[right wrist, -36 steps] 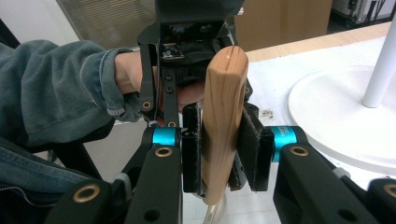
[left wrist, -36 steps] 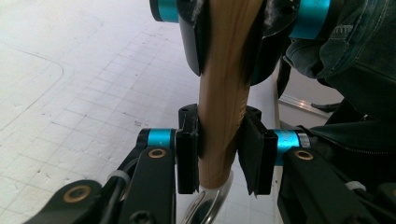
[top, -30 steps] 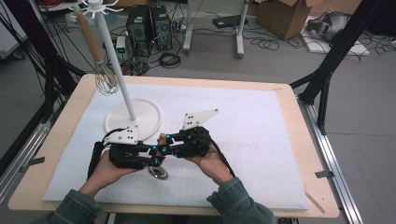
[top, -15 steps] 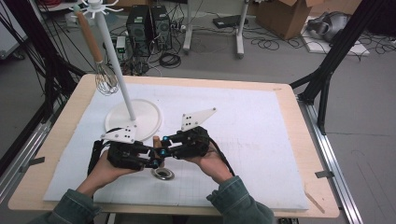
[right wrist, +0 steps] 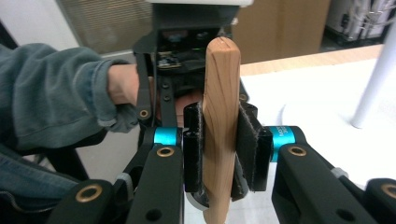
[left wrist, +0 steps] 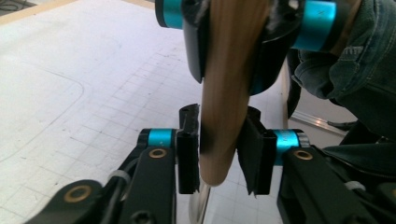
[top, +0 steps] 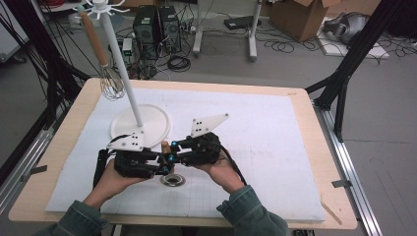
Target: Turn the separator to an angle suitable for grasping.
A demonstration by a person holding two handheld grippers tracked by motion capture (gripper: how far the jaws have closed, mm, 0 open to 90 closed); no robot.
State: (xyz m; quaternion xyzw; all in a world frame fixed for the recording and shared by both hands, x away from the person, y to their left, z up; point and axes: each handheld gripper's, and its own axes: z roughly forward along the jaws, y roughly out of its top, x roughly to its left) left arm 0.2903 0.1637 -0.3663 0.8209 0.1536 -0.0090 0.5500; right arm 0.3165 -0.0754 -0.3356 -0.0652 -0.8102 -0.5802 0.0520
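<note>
1. Currently pinching the wooden handle (right wrist: 222, 74) with the right gripper (right wrist: 219, 140), jaws nearly shut, pads flat on both sides.
2. Also closed on that handle's rounded end with the left gripper (left wrist: 218, 149), set slightly wider.
3. Holding the utensil upright near the tabletop's front edge, left of middle, with its round metal head (top: 173, 180) low over the mat.
4. Could slip or swing if either grip loosens: smooth tapering wood, heavy head.
5. Might knock the hanging whisk (top: 112, 87) if lifted carelessly.
</note>
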